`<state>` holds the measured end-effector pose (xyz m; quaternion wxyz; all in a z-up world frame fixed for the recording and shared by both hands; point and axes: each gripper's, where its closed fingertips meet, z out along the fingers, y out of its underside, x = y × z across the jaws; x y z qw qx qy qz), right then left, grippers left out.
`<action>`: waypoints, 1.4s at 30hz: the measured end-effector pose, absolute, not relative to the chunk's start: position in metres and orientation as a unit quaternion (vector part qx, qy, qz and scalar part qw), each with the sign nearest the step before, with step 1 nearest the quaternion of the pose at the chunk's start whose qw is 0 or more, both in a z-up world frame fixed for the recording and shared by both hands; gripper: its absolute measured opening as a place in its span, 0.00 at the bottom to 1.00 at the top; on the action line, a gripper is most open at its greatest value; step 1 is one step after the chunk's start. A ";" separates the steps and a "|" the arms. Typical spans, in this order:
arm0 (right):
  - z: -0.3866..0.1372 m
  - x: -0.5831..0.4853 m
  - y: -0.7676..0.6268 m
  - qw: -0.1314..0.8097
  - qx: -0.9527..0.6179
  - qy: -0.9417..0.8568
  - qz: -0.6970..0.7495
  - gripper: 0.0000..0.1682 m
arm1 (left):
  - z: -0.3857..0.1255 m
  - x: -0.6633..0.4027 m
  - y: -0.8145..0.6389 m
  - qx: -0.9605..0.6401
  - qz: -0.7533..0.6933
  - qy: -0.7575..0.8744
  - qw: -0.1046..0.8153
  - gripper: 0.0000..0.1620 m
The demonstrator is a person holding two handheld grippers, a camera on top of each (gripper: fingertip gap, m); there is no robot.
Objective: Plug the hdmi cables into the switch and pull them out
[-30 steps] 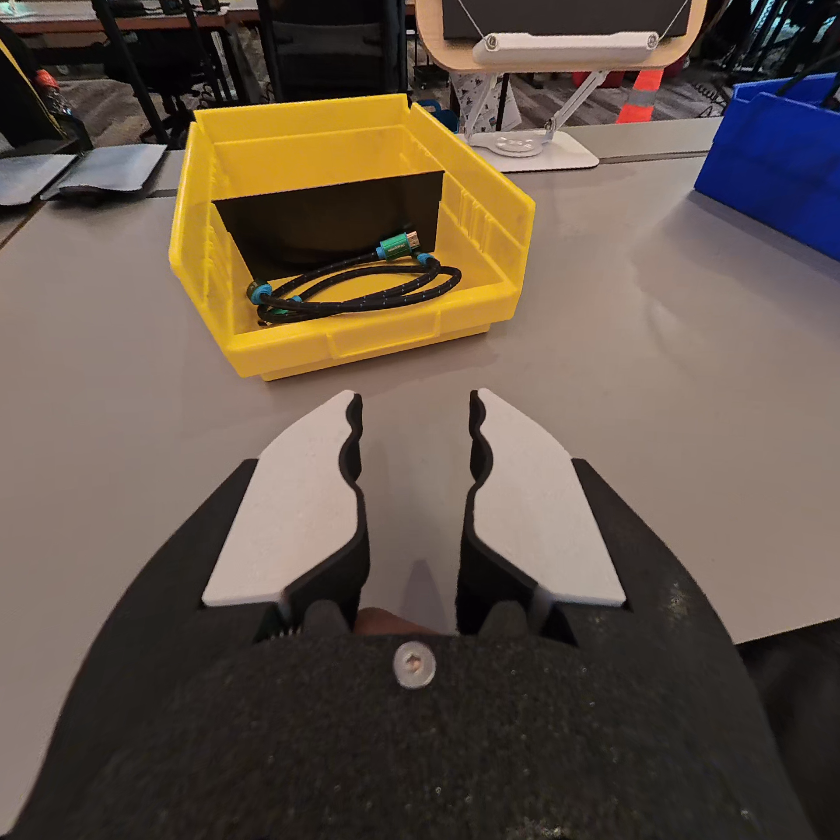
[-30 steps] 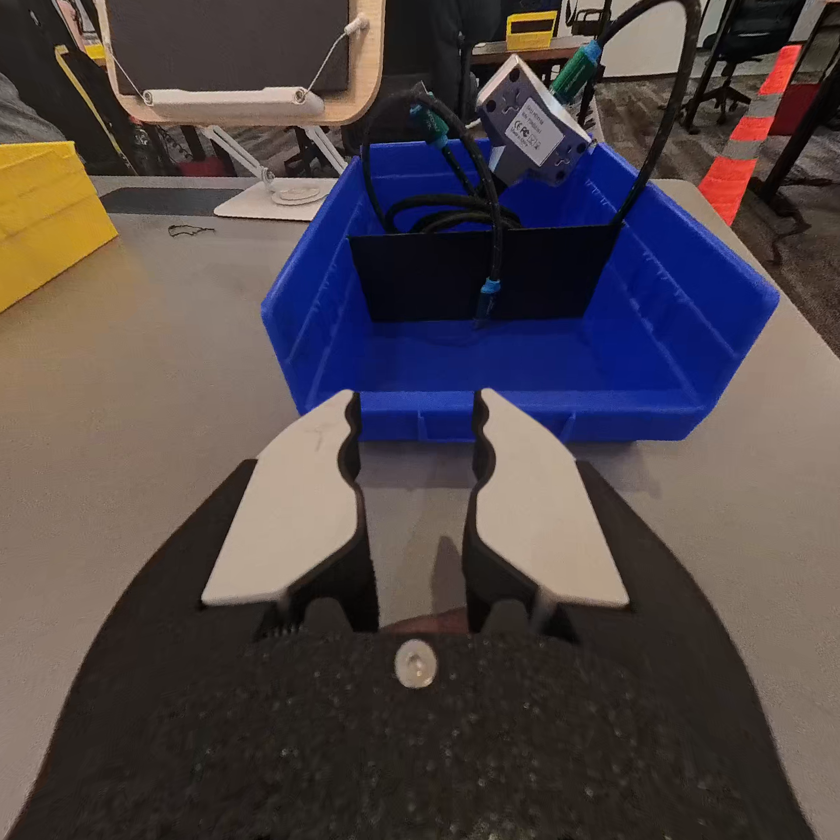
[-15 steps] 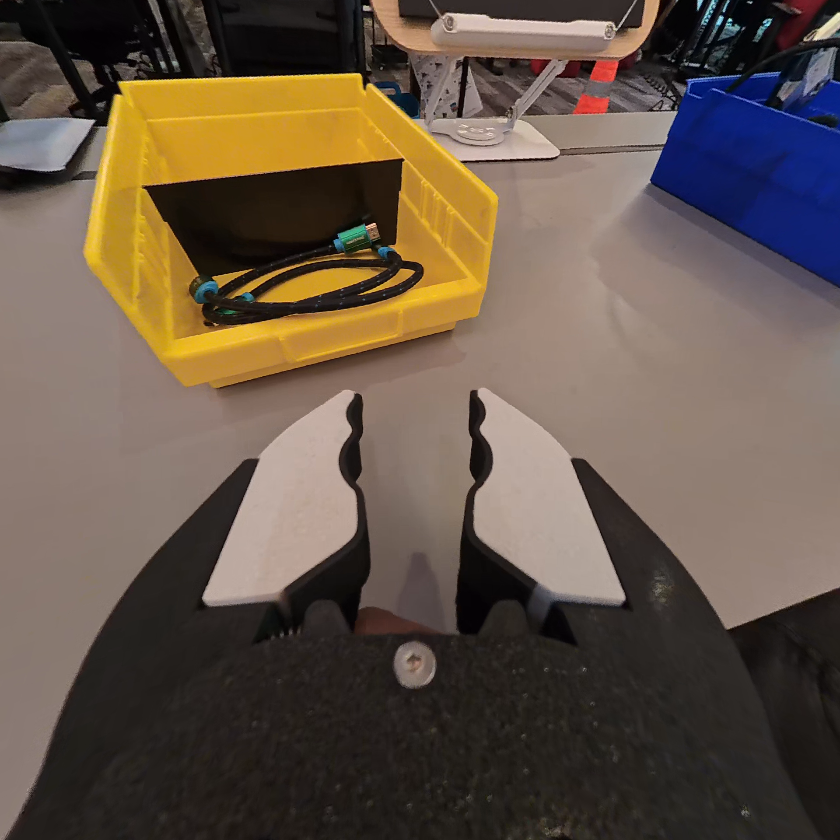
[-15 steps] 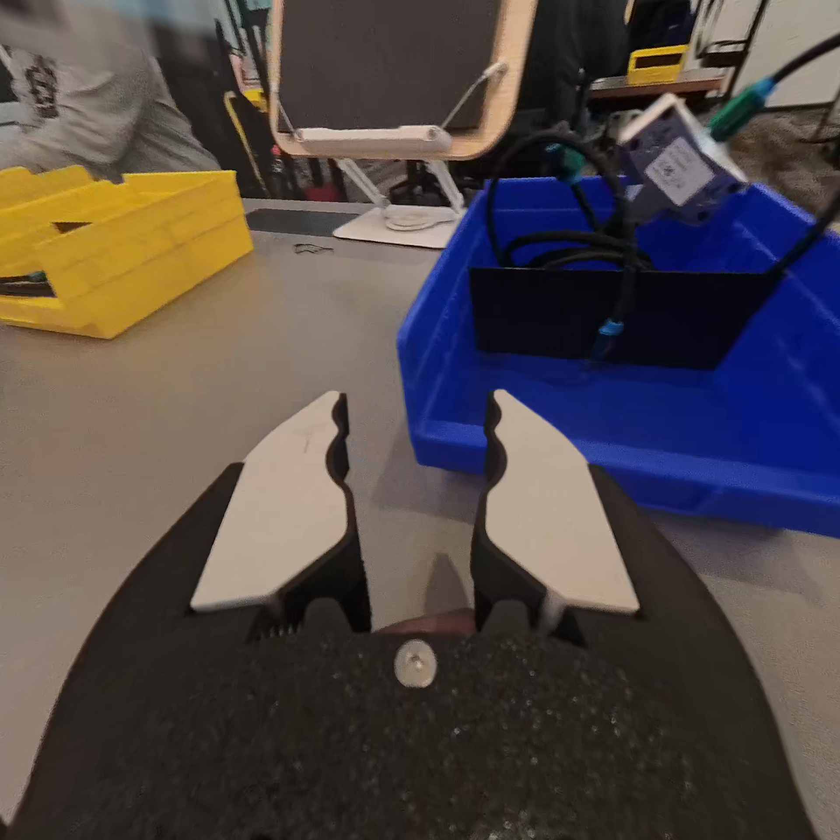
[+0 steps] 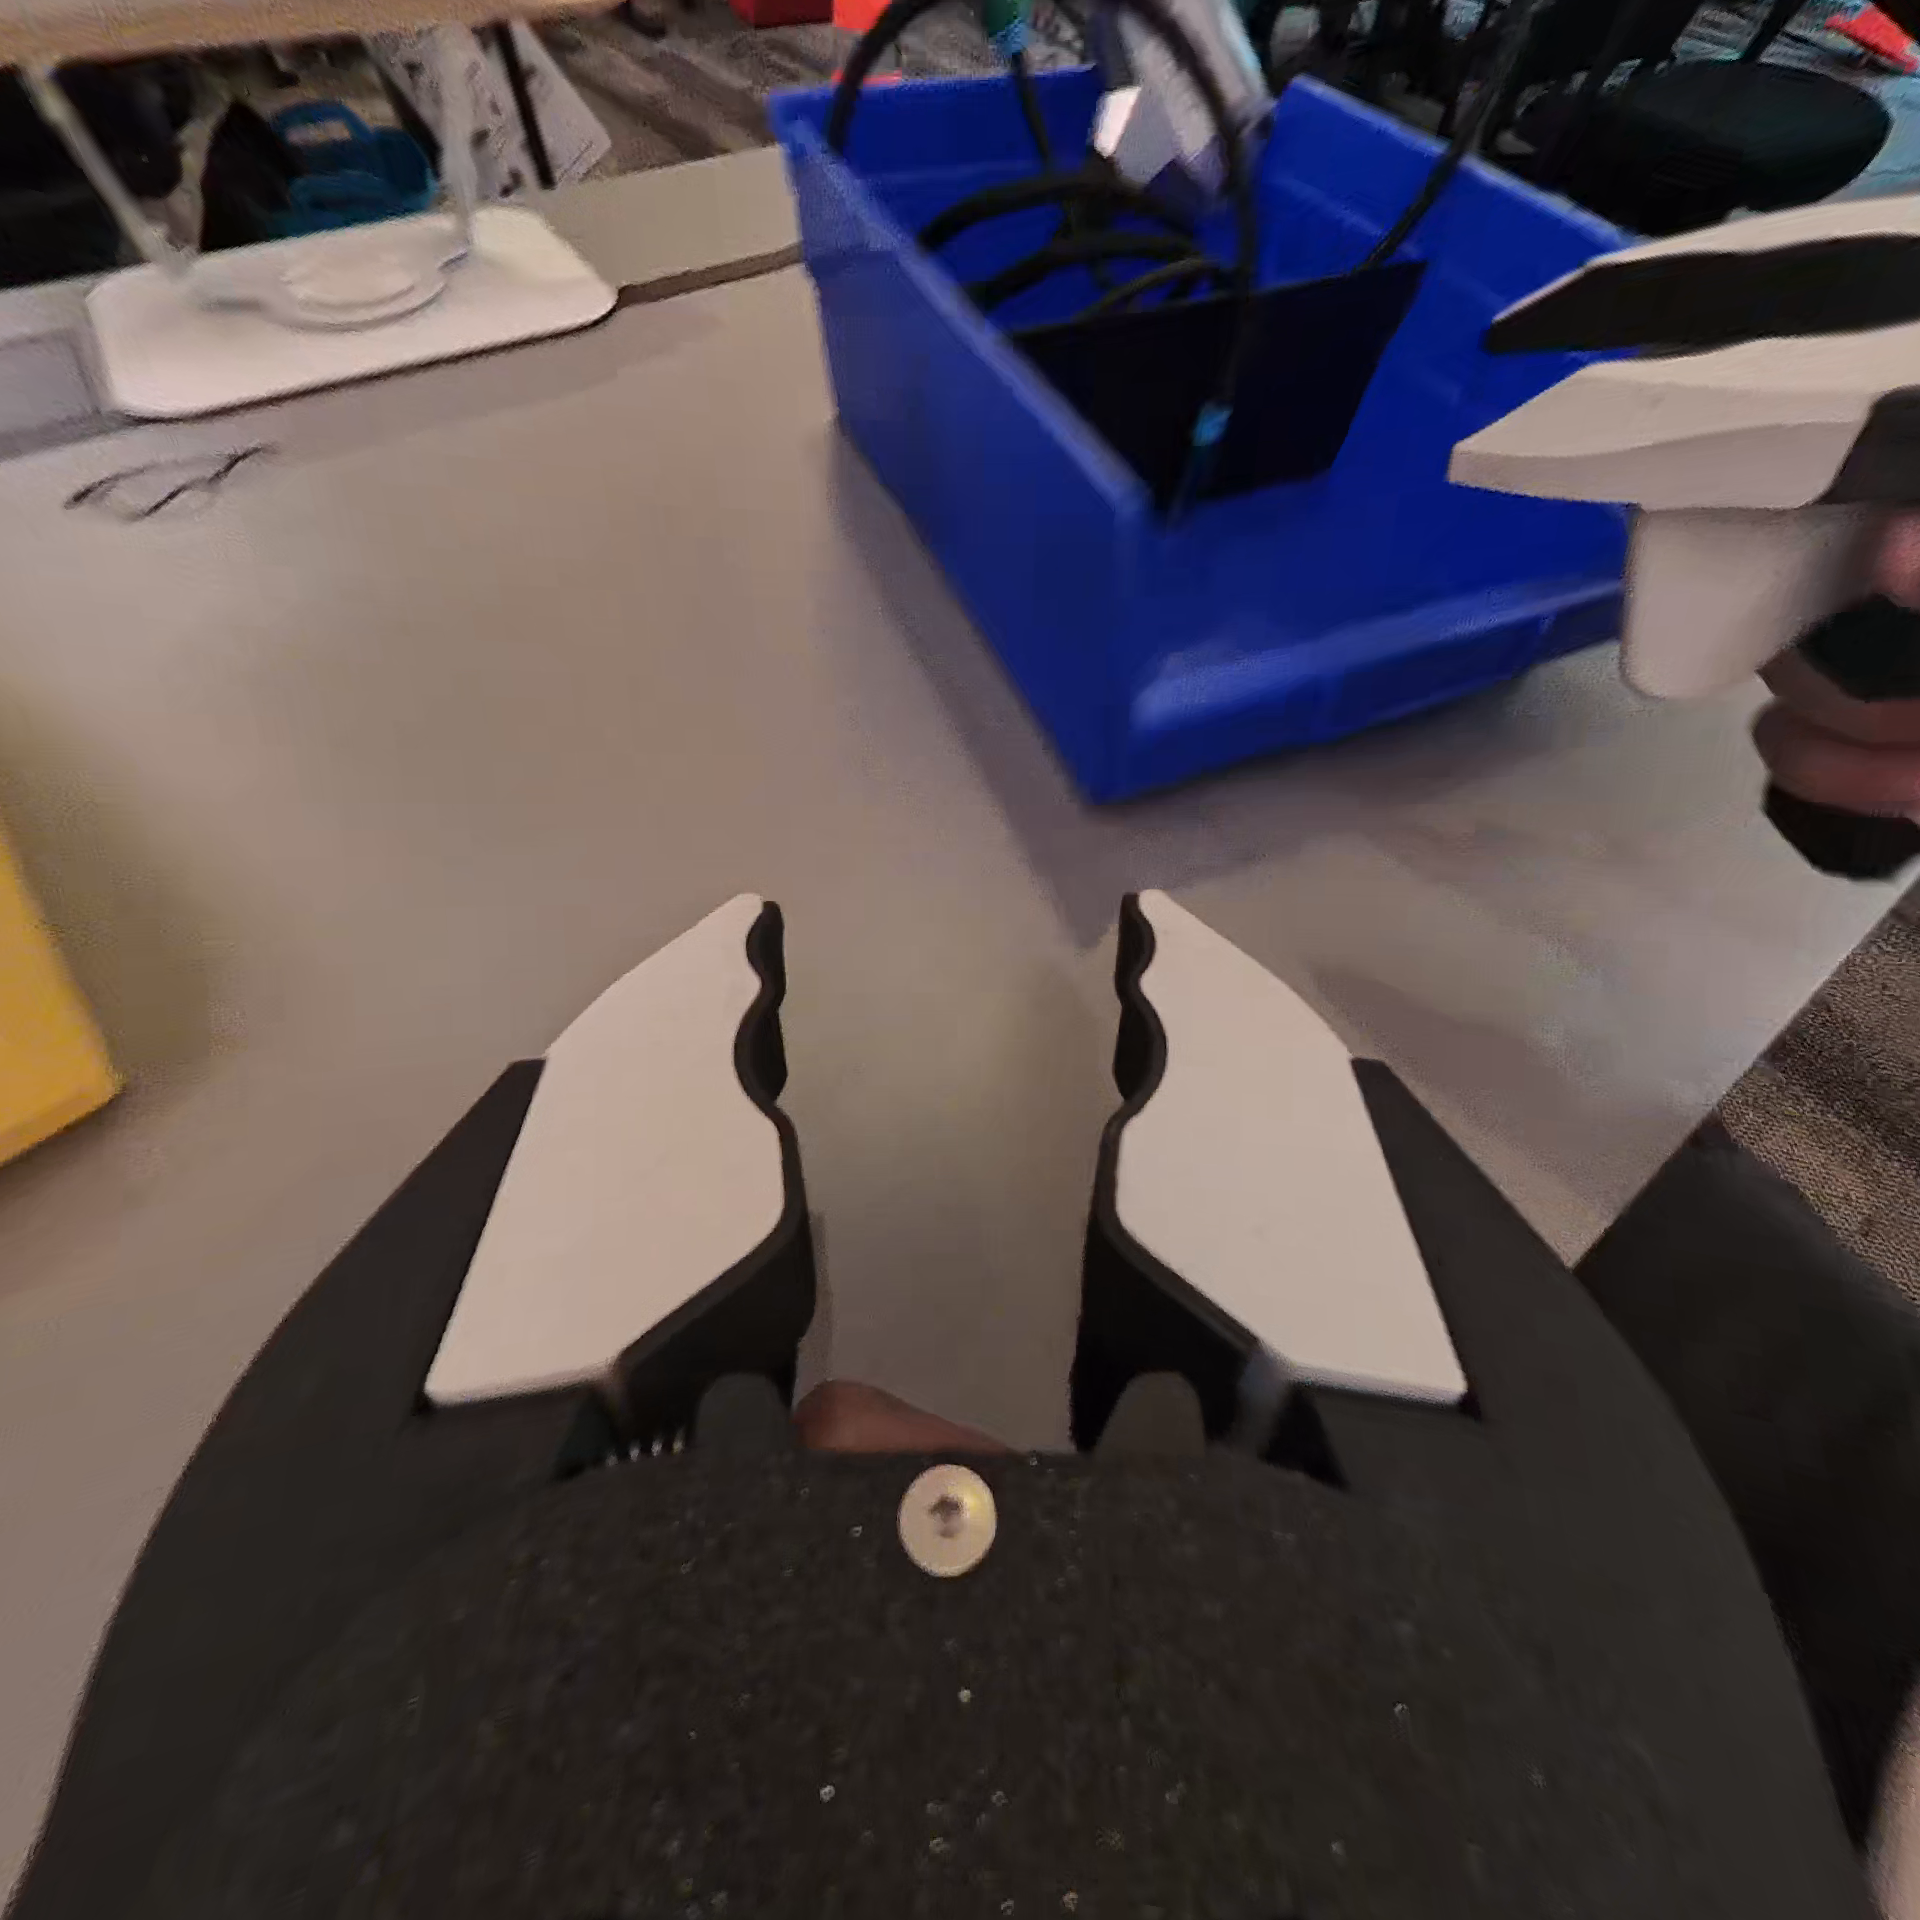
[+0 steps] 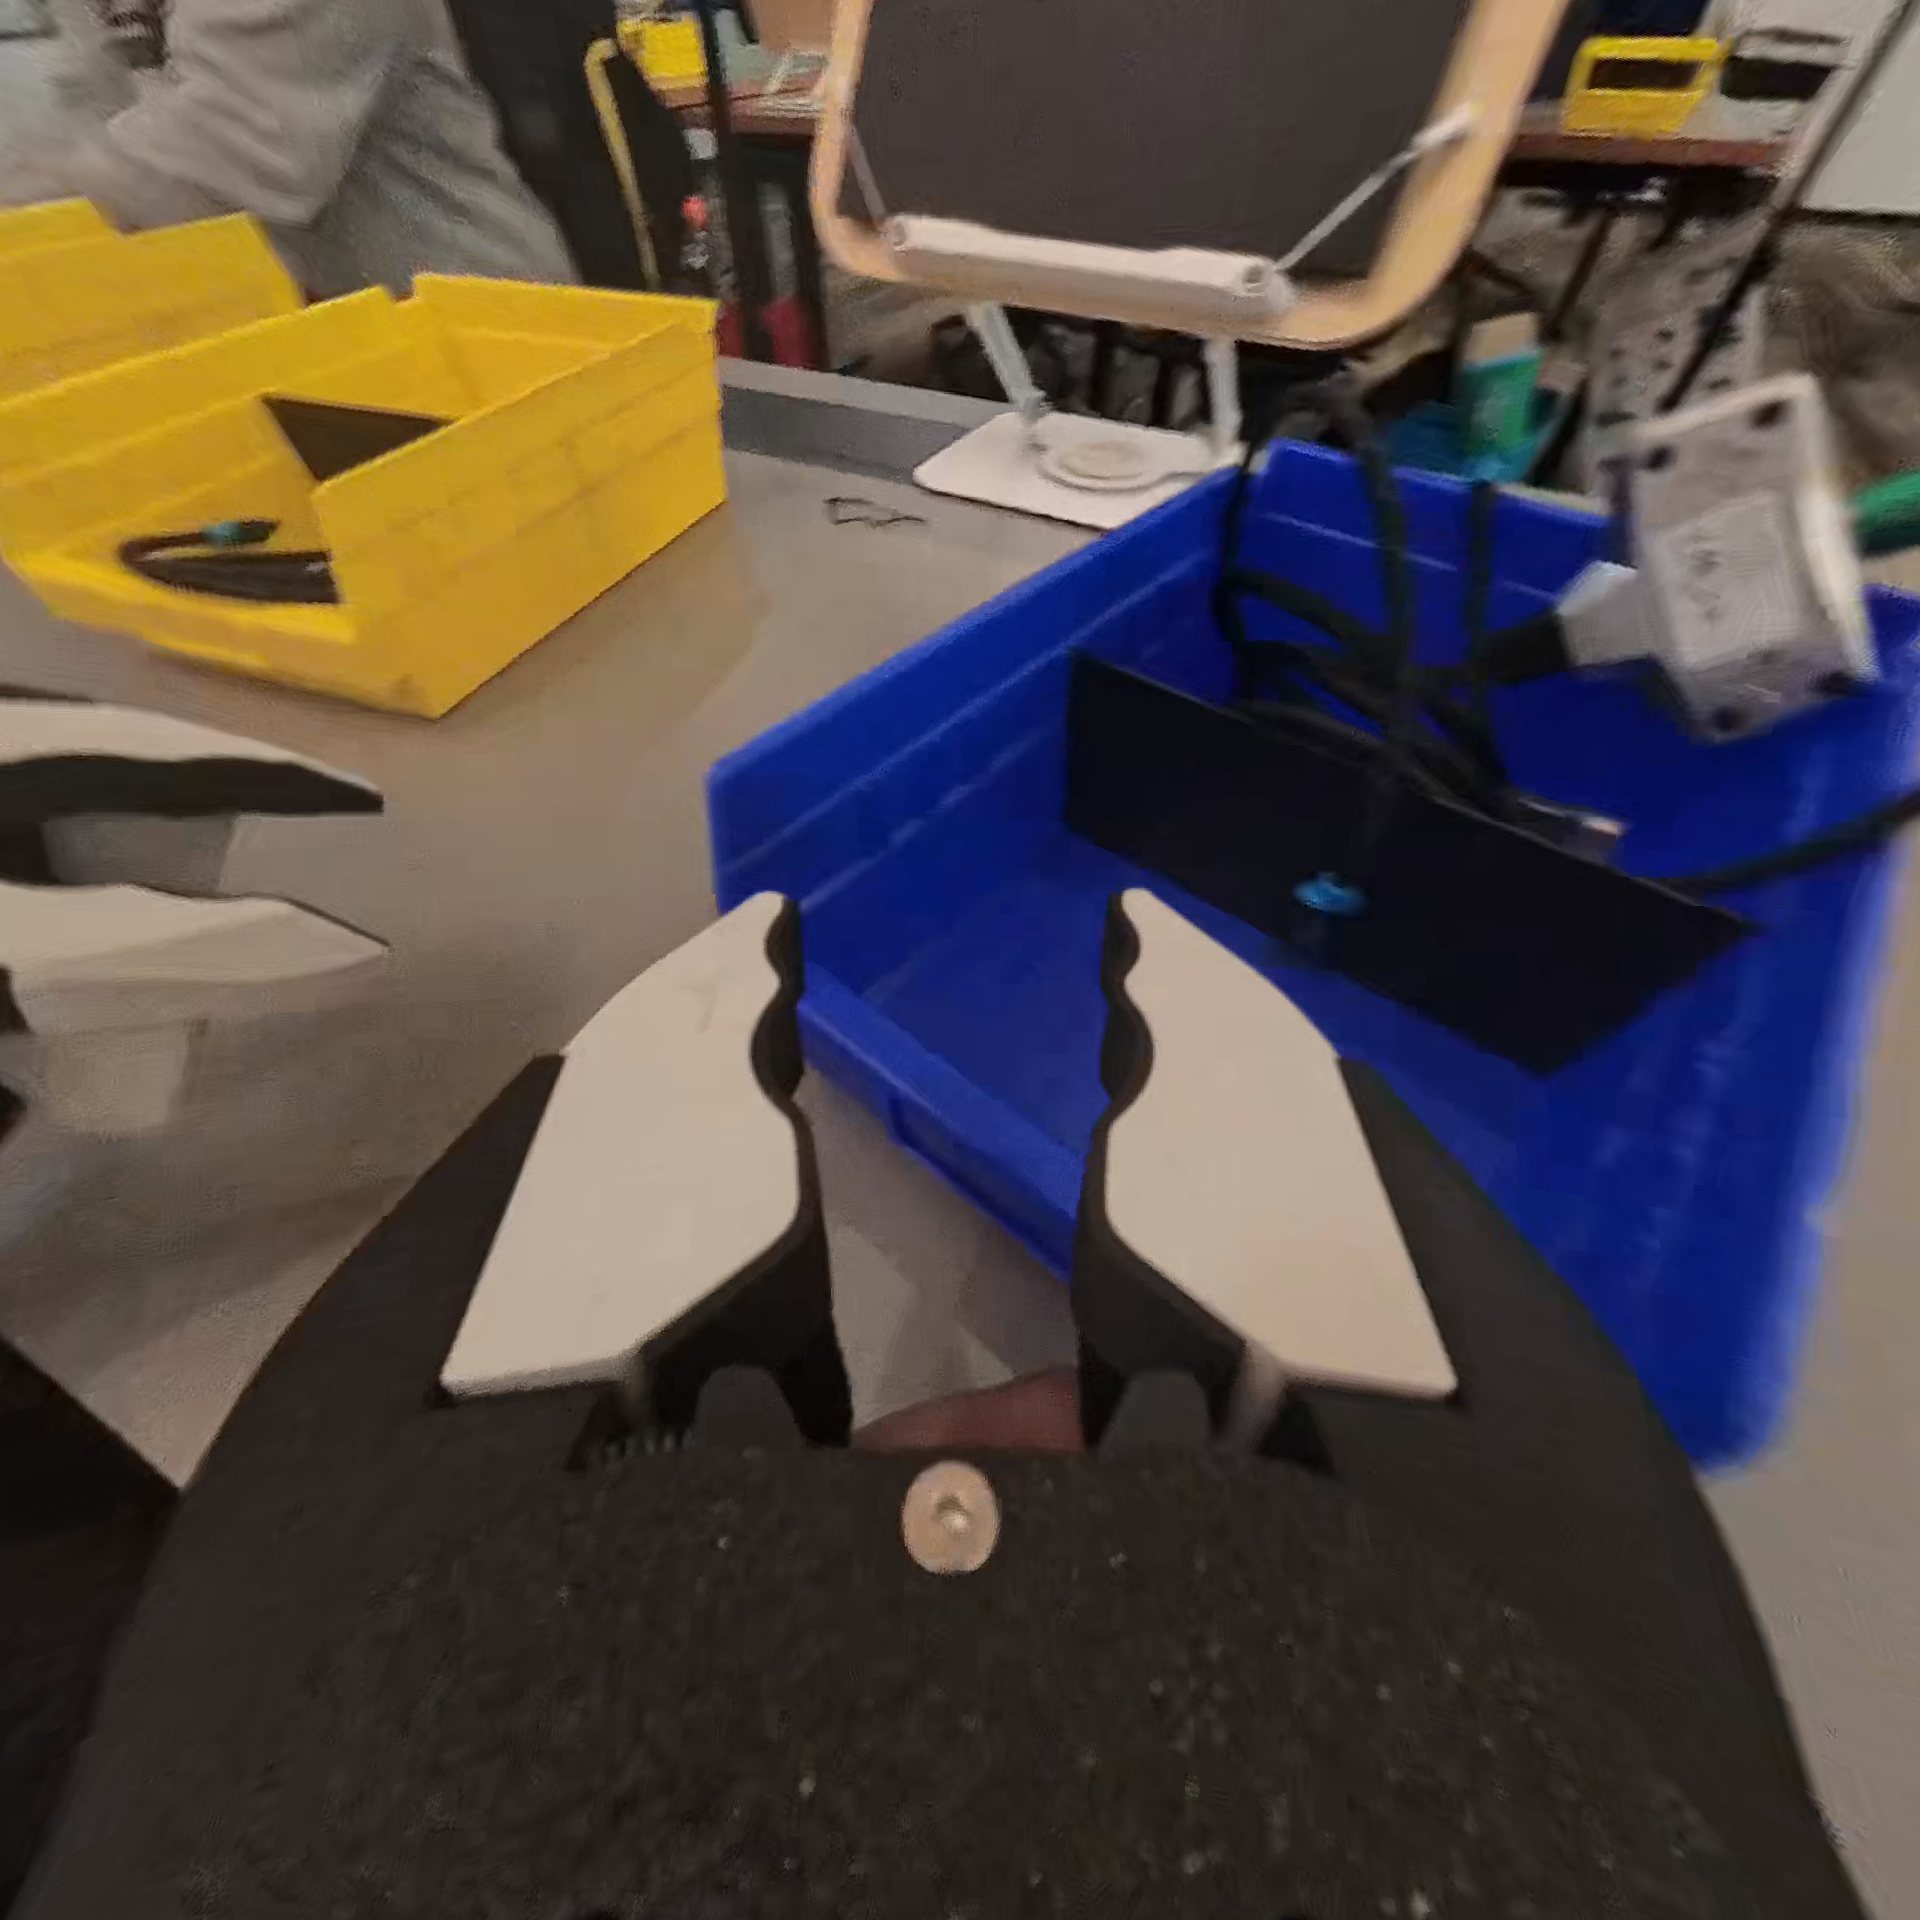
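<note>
yellow bin (image 5: 42,997) cut off, switch (image 6: 1745,582) blurred

The left gripper (image 5: 945,914) is above the grey table (image 5: 520,727), and its jaws stand apart with nothing between them. Ahead and to the right is a blue bin (image 5: 1039,499) with a dark divider (image 5: 1278,384) inside. Black cables (image 5: 1049,249) lie behind the divider, and a pale switch (image 5: 1153,125), blurred, is above them. The right gripper (image 5: 1704,384) comes in from the right edge. A white stand base (image 5: 343,312) lies far left.
</note>
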<state>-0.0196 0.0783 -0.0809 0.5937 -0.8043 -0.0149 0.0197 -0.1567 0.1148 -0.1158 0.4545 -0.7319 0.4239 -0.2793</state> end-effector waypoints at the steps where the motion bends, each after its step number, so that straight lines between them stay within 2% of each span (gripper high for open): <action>1: -0.078 -0.004 0.067 0.592 -0.805 0.035 0.006 0.34 | -0.112 -0.139 0.113 -0.728 -0.281 0.426 0.457 0.38; 3: -0.077 0.023 0.044 0.589 -0.799 0.119 -0.018 0.37 | -0.105 -0.110 0.114 -0.722 -0.286 0.427 0.464 0.37; 6: -0.084 0.056 0.020 0.578 -0.790 0.189 -0.082 0.34 | -0.103 -0.084 0.129 -0.724 -0.268 0.422 0.476 0.37; 10: -0.115 0.078 0.028 0.536 -0.802 0.248 -0.090 0.23 | -0.119 -0.063 0.147 -0.746 -0.255 0.417 0.452 0.32; 12: -0.139 0.082 0.037 0.501 -0.813 0.292 -0.058 0.12 | -0.130 -0.058 0.151 -0.760 -0.253 0.410 0.437 0.24; 13: -0.142 0.080 0.043 0.500 -0.813 0.298 -0.030 0.17 | -0.134 -0.058 0.153 -0.764 -0.254 0.404 0.435 0.13; 14: -0.142 0.083 0.045 0.501 -0.806 0.315 -0.022 0.15 | -0.135 -0.058 0.154 -0.761 -0.254 0.401 0.442 0.08; 16: -0.142 0.084 0.047 0.495 -0.809 0.317 -0.022 0.14 | -0.133 -0.060 0.158 -0.749 -0.244 0.410 0.459 0.06; 18: -0.141 0.081 0.048 0.489 -0.813 0.314 -0.023 0.07 | -0.130 -0.068 0.167 -0.750 -0.223 0.403 0.475 0.04; 22: -0.118 0.066 0.064 0.523 -0.811 0.234 -0.119 0.02 | -0.114 -0.092 0.183 -0.757 -0.222 0.373 0.488 0.03; 31: -0.088 -0.005 0.147 0.565 -0.806 0.156 -0.076 0.02 | -0.067 -0.186 0.228 -0.753 -0.152 0.295 0.568 0.03; 38: -0.111 -0.050 0.176 0.552 -0.827 0.070 -0.078 0.02 | -0.115 -0.241 0.230 -0.787 -0.111 0.304 0.525 0.05; 42: -0.126 -0.052 0.176 0.563 -0.821 0.068 -0.069 0.03 | -0.126 -0.240 0.224 -0.795 -0.113 0.316 0.505 0.06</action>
